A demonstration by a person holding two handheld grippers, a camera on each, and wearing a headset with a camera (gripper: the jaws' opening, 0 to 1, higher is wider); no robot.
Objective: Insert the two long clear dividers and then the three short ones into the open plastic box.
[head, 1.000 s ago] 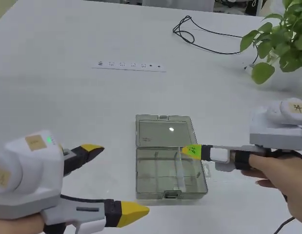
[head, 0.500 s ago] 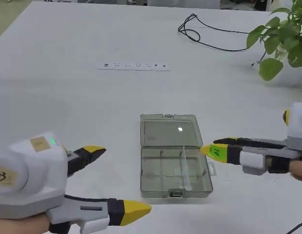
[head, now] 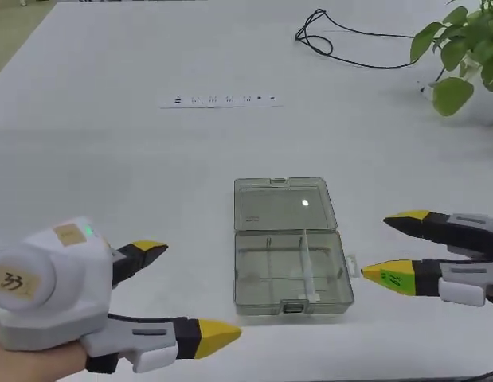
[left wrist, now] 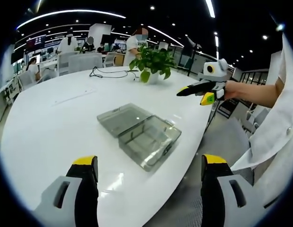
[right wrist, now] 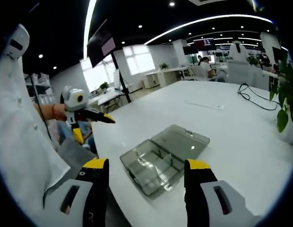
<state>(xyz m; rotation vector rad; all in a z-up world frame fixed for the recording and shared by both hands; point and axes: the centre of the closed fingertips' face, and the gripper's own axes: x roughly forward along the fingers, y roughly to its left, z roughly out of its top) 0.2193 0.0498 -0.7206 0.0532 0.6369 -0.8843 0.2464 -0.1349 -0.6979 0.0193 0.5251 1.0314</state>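
Note:
The open clear plastic box [head: 292,267] lies on the white table with its lid [head: 283,203] folded back flat on the far side. Clear dividers [head: 307,259] stand inside the tray; how many I cannot tell. My left gripper [head: 178,294] hangs open to the left of the box, holding nothing. To the right of the box my right gripper [head: 393,247] is open and holds nothing, a short way clear of the tray's edge. The box [left wrist: 140,130] lies ahead of the left jaws, and the box [right wrist: 163,156] sits just beyond the right jaws.
A white power strip [head: 220,100] lies flat farther back on the table [head: 111,167]. A black cable [head: 342,44] coils at the far right, beside a green plant [head: 461,48]. Other people and desks show in the room behind.
My right gripper has drawn back to the right, off the box, and opened. The left gripper has stayed where it was. The camera has shifted a little.

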